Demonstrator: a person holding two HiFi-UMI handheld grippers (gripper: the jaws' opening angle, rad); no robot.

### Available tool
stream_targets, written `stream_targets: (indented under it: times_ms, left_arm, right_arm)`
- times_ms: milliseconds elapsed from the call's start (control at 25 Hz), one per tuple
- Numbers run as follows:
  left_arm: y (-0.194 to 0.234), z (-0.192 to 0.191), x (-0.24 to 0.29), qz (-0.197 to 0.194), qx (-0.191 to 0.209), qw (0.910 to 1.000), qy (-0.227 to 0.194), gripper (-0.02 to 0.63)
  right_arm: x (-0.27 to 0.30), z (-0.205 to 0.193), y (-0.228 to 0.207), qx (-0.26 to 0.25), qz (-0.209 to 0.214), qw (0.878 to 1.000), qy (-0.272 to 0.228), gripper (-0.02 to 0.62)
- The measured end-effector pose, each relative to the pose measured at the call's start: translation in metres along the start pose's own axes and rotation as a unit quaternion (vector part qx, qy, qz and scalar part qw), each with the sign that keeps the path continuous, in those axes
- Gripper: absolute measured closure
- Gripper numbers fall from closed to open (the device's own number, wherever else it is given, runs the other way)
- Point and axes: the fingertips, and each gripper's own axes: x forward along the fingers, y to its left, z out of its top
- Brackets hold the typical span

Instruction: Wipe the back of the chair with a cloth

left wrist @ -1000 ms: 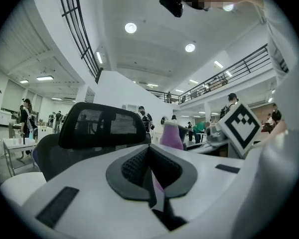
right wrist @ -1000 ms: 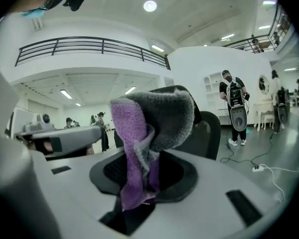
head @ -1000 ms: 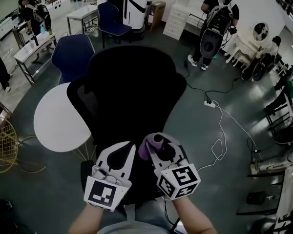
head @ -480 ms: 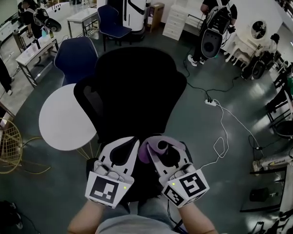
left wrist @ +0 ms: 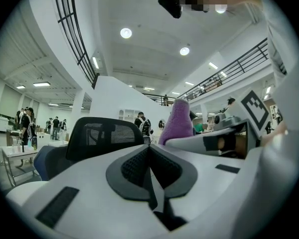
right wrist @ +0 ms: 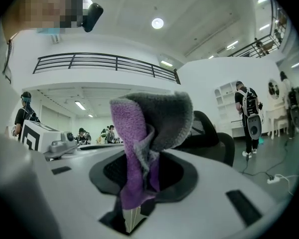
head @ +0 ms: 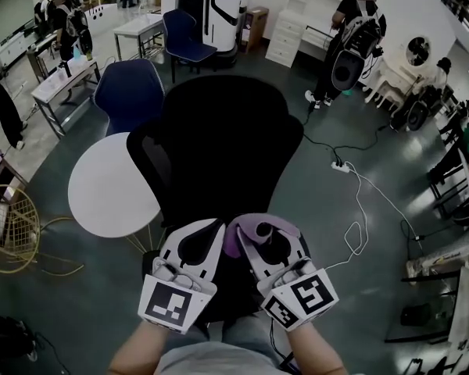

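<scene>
Your right claw [head: 258, 242] pinches the cloth [right wrist: 142, 128] by a bunched fold — soft, light, floppy, so hold it low and press the loose top against the chair back [head: 219, 143] just ahead; your left claw [left wrist: 150, 156] is pressed together, empty

The dark grey-green floor [head: 316, 209] carries a black chair [head: 219, 143] at the middle. A round white table [head: 109, 186] stands just beside the chair's left, with a blue chair [head: 129, 92] behind it. A gold wire basket [head: 8, 229] stands at far left. A white power strip [head: 340, 165] and its looping cable [head: 358, 209] lie to the right.
</scene>
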Motion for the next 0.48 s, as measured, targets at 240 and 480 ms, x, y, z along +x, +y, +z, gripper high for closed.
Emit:
stream_targets:
  times_ms: [240, 480]
  left_arm:
    - [-0.0016, 0.0030, -0.0035, 0.002, 0.004, 1.0000, -0.003, 0.594]
    - [-0.0031, 0.0066, -0.0083, 0.004, 0.009, 0.9999, -0.006, 0.594]
  right_arm:
    - [-0.0003, -0.0014, 0.0033, -0.002, 0.007, 1.000, 0.003, 0.469]
    - [0.0003, 0.0001, 0.0099, -0.003, 0.014, 1.000, 0.001, 0.469]
